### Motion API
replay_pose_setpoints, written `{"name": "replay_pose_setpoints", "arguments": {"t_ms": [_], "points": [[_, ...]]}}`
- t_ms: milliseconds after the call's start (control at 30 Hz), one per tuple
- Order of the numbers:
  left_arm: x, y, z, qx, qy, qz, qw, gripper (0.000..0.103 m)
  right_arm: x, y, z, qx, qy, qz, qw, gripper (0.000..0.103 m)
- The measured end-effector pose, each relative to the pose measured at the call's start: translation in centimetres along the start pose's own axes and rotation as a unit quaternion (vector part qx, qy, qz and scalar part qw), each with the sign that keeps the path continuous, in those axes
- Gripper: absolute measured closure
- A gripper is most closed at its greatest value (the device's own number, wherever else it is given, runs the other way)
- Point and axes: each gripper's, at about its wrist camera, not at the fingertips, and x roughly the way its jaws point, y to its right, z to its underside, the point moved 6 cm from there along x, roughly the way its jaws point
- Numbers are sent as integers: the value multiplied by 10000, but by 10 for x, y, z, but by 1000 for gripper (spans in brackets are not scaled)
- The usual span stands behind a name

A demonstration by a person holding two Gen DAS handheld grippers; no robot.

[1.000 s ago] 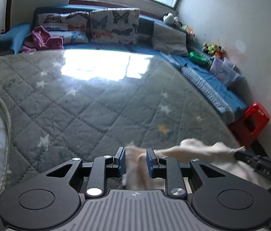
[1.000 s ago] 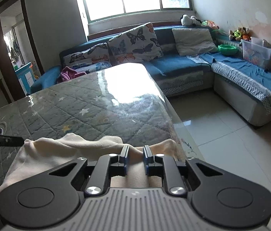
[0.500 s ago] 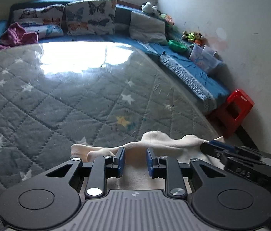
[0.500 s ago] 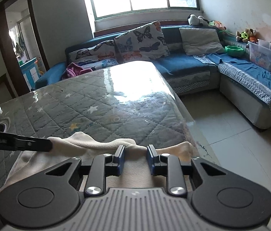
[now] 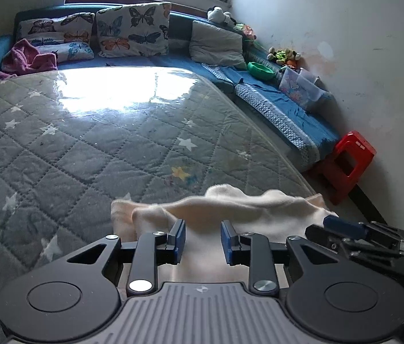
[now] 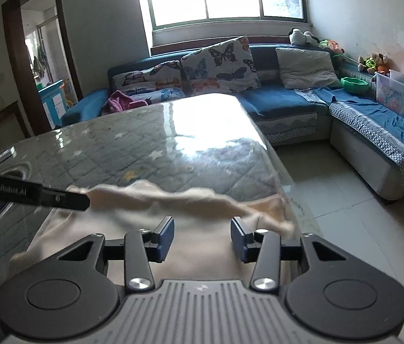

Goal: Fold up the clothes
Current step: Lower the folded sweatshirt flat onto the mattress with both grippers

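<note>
While the cream-coloured soft knit garment (image 5: 230, 206) lay bunched along the near edge of the grey quilted star-patterned counter (image 5: 93, 149), both grippers stood over it. The left gripper (image 5: 203, 239) had its blue-padded jaws parting, with the cloth lying in the gap between them but the pads not pressing on it, so the garment was released on that side. In the right wrist view the right gripper (image 6: 202, 236) was likewise opening, its jaws set wider apart, the pale fabric (image 6: 190, 223) spread beneath and between them, untouched by either pad. The folded rim of the garment ran in a wavy ridge just ahead of both sets of fingers, its right end reaching the counter's corner by the tiled floor (image 6: 345, 200). Seen from the right wrist, the left gripper's black finger (image 6: 44, 196) lay across the left end of the ridge; whether it touched the cloth there I could not tell. Seen from the left wrist, the right gripper (image 5: 345, 226) sat at the garment's right end.

Beyond the counter stood a blue corner sofa (image 6: 282, 106) with butterfly-print cushions (image 6: 222, 63), a pink crumpled cloth (image 5: 27, 60) and a green bowl (image 5: 260, 70). A red plastic stool (image 5: 348, 163) stood by the white wall.
</note>
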Motion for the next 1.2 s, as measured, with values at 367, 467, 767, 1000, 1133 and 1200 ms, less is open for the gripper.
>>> {"name": "replay_pose_setpoints", "arguments": {"t_ms": [367,467,767,1000,1133,1200], "points": [[-33,21,49,505,65,152,9986,73,-33,-26,31,-331,-9,19,9995,54],[-36,24,61,583,82,153,9981,72,-33,-28,43,-382,-62,48,9992,53],[-48,23,61,596,276,190,9977,72,-48,-44,42,-603,222,68,9979,52],[-41,17,72,572,147,98,9982,72,-34,-63,55,-904,109,102,9958,52],[-44,18,72,537,171,110,9983,72,-41,-60,51,-786,214,87,9966,52],[-46,21,70,533,229,131,9982,72,-43,-57,47,-724,288,134,9969,52]]}}
